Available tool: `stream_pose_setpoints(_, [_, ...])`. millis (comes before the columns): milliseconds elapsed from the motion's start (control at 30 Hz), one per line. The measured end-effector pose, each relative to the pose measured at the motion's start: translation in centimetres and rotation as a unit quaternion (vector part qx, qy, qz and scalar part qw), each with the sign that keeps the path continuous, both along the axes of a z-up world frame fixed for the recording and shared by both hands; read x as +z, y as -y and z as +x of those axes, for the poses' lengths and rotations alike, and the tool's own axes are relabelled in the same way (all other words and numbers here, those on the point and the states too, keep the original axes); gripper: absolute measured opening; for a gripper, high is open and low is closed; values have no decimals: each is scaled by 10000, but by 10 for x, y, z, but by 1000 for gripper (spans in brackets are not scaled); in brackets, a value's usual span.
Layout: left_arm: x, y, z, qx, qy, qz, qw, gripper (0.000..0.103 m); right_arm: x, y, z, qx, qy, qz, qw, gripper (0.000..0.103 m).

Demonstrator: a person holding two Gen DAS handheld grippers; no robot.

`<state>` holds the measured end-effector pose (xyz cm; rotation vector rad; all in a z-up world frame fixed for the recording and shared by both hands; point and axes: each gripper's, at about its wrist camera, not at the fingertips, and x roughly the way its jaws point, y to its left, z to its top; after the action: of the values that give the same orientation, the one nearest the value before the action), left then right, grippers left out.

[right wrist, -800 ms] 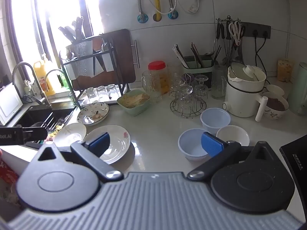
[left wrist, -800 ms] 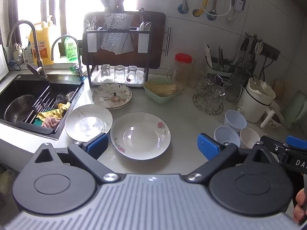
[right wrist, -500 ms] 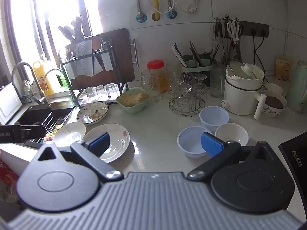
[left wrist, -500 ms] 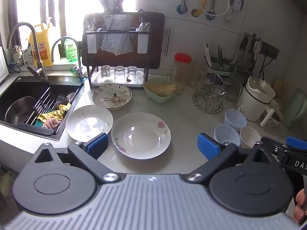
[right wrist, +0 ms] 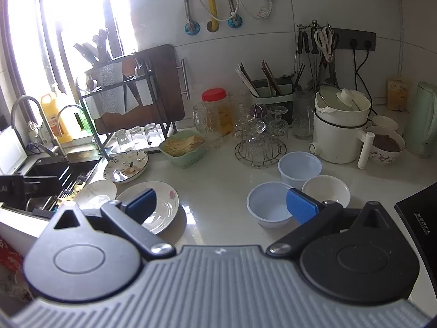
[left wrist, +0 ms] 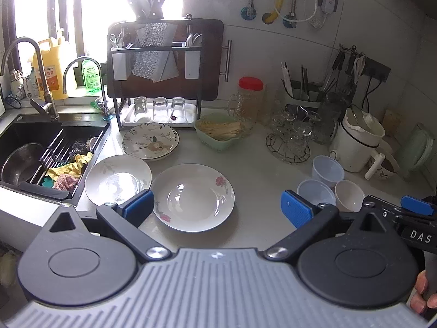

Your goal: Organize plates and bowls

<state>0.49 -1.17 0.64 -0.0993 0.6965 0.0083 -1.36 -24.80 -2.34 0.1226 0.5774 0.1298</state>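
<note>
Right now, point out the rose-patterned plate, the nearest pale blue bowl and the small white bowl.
rose-patterned plate [left wrist: 192, 196]: left wrist view, on its shallow central well.
nearest pale blue bowl [right wrist: 266, 205]: right wrist view, on its inner floor.
small white bowl [right wrist: 326, 191]: right wrist view, on its inner wall.

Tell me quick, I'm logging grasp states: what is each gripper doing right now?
Left gripper: open, holding nothing, above the rose plate.
Right gripper: open, holding nothing, near the blue bowl.
</note>
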Motion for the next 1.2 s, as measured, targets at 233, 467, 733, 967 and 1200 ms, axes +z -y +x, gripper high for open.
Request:
stream_pose_setpoints(233, [-8,-1,2,36,-136,-16,9999,101,-2,0,2,36,-13,17,10000,103])
stream_pose_setpoints(467, [-7,-1,2,-13,-67,24,10000,101,-5,0,0,-14,10,1,10000,103])
stream_pose_setpoints(733, [-12,-10,-6,34,-91,-223,9997,101,-5,-2,-6,13,94,-65,9999,103])
stream_pose_setpoints(967, [-10,-13,-1,43,-69,-175,9998,101,-4,-2,-7,2,124,-47,9999,103])
stream_pose_setpoints(1200, [-10,-14,0,-4,-89,-260,9996,101,-6,-3,-7,-18,92,7,10000,103])
